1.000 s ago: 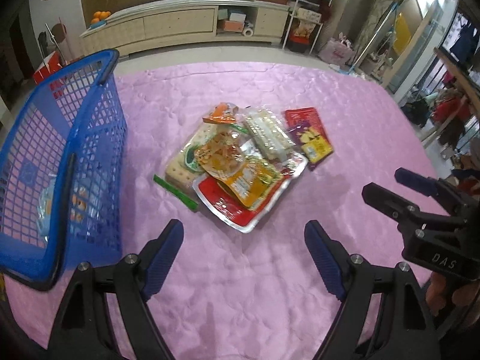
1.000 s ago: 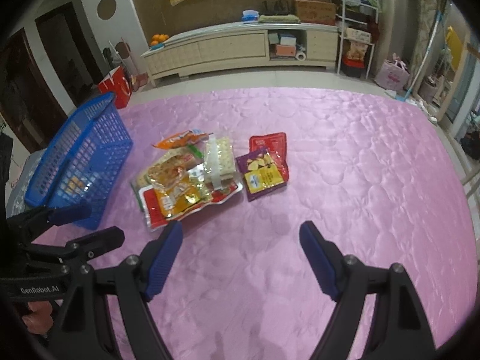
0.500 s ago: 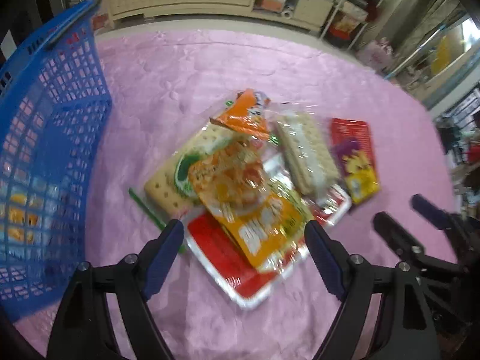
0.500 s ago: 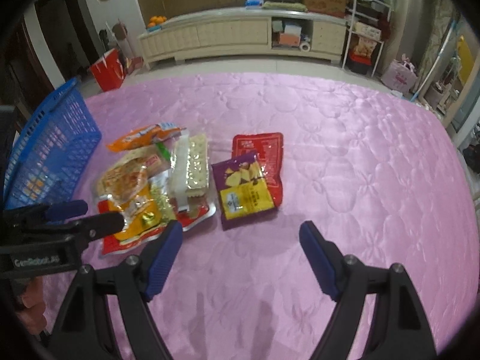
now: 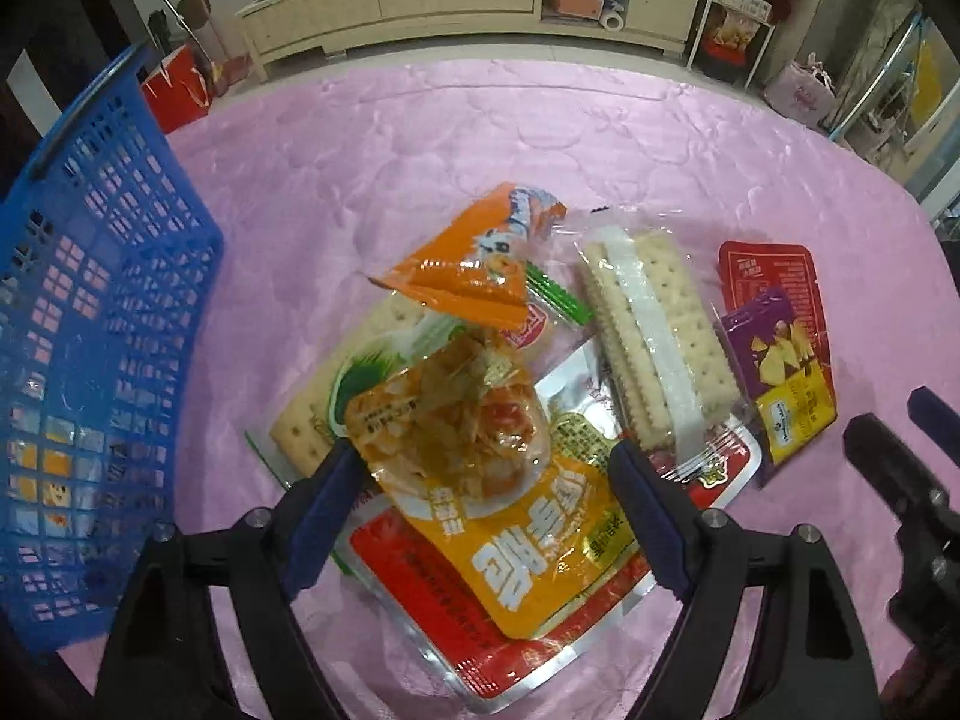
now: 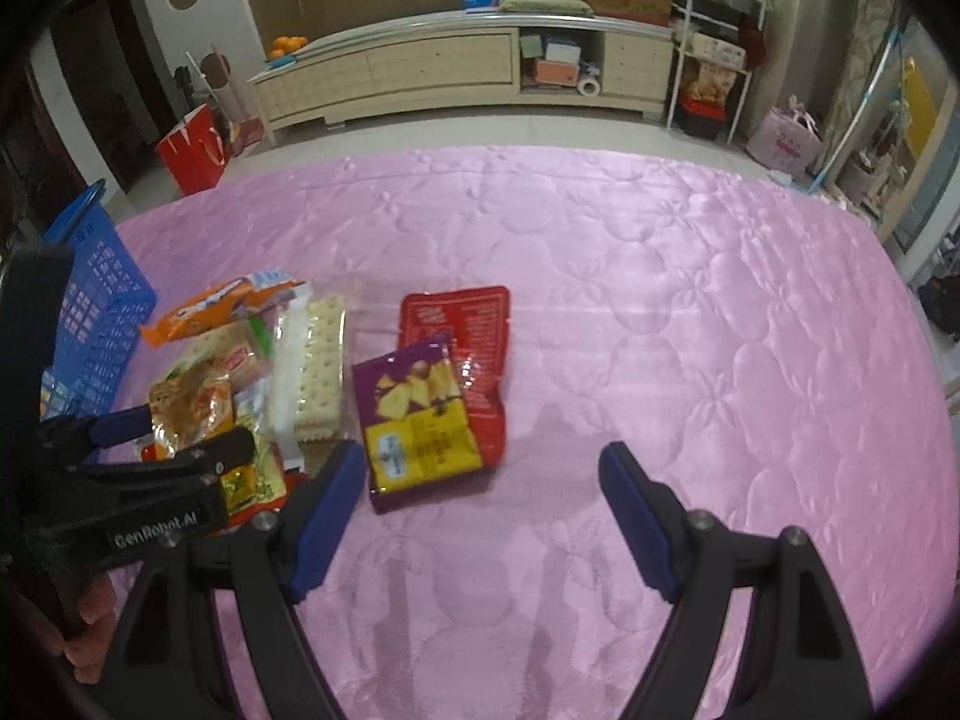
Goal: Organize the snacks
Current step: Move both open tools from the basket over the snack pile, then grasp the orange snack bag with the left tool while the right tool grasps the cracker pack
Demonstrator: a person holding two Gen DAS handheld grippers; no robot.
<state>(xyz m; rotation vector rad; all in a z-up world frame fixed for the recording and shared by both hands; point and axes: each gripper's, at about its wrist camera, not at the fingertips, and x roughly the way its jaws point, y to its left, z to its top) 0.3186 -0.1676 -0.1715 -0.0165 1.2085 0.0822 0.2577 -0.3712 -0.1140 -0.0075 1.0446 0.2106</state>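
A pile of snack packets lies on the pink quilt (image 5: 420, 138). My left gripper (image 5: 486, 510) is open, its jaws either side of a yellow-orange packet (image 5: 474, 468) that lies on a red packet (image 5: 456, 630). Behind are an orange packet (image 5: 474, 264), a clear cracker pack (image 5: 654, 348) and a purple-yellow packet (image 5: 780, 372) on a red pouch (image 5: 768, 270). My right gripper (image 6: 480, 516) is open and empty, just right of the pile, near the purple-yellow packet (image 6: 420, 414). The left gripper (image 6: 162, 462) shows in the right wrist view.
A blue mesh basket (image 5: 90, 324) stands at the left of the pile with some packets inside; it also shows in the right wrist view (image 6: 96, 300). The quilt (image 6: 690, 300) stretches wide to the right. Beyond the quilt are a long cabinet (image 6: 456, 72) and a red bag (image 6: 192, 150).
My left gripper has moved forward and down onto the pile, jaws now astride the yellow-orange packet. My right gripper has moved forward toward the purple-yellow packet. Both stayed open.
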